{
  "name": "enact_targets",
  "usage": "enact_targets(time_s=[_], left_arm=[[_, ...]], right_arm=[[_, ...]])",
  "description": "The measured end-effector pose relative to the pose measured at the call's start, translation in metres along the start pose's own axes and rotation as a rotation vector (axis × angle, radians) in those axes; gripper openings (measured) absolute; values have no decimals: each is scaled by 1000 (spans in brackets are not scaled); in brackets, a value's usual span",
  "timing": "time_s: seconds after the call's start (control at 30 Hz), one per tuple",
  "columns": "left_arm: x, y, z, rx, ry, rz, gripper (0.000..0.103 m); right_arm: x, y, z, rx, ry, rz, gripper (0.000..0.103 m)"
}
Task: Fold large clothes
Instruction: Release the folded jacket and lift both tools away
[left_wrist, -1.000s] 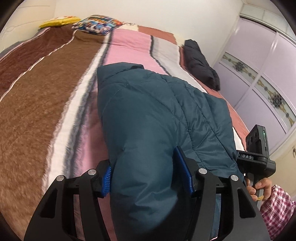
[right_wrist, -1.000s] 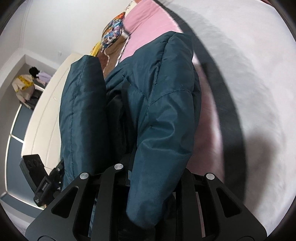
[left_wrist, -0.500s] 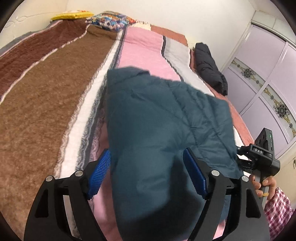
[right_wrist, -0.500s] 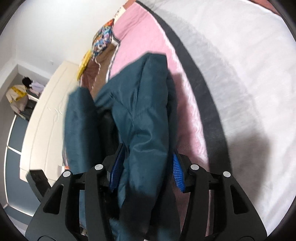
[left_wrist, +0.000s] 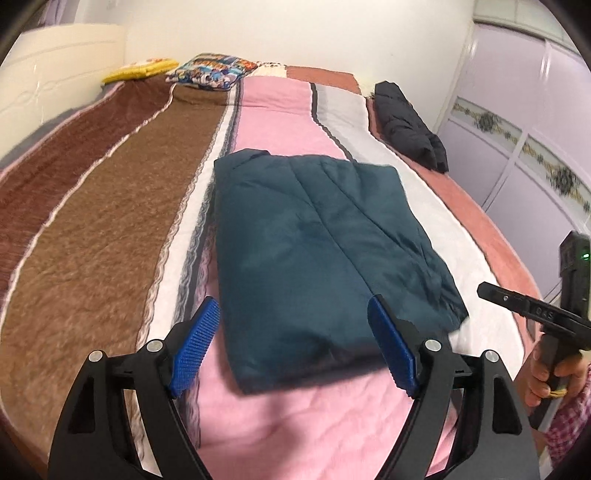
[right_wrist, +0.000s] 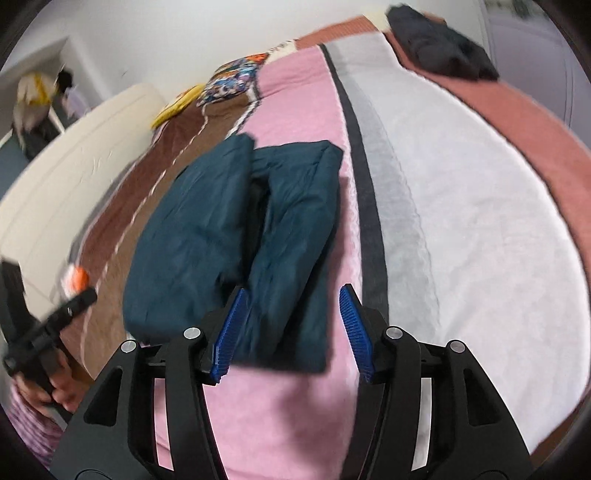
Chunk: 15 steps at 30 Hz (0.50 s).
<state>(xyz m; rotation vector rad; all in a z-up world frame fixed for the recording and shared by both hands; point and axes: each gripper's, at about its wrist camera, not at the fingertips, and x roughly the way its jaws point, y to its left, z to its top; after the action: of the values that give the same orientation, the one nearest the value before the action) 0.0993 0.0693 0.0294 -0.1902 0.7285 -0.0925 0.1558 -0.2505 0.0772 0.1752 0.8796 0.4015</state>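
Hovering just short of the folded teal jacket (left_wrist: 321, 254), my left claw (left_wrist: 295, 350) is spread wide, its blue pads (left_wrist: 194, 350) clear of the fabric and gripping nothing. My right claw (right_wrist: 291, 328) is likewise released, both fingers parted on either side of the jacket's near edge; from its own view the left pad (right_wrist: 229, 332) looks very near the cloth, but the blur keeps me from saying whether it touches.

I see the jacket (right_wrist: 236, 243) lying folded on the bed (left_wrist: 110, 221), resting mostly on the pink stripe of the striped blanket (left_wrist: 280, 99) and reaching over onto the white band beside it. From the right wrist view it shows as two padded layers side by side with a dark crease between them.

At the far end of the bed sit a patterned pillow (left_wrist: 210, 72) and a yellow one (left_wrist: 138, 68) beside it. A dark bundle of clothing (left_wrist: 406, 122) lies on the right edge of the bed, well apart from the jacket. Lilac wardrobe doors (left_wrist: 517, 122) stand to the right.
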Motion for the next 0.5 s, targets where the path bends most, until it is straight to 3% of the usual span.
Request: enact_targets(time_s=[0.3, 0.5], left_arm=[[-21, -34, -50, 3, 87, 95, 79], [-31, -43, -80, -32, 116, 131, 79]], right_arm=[[1, 49, -77, -106, 53, -43, 54], [4, 62, -105, -110, 72, -86, 54]])
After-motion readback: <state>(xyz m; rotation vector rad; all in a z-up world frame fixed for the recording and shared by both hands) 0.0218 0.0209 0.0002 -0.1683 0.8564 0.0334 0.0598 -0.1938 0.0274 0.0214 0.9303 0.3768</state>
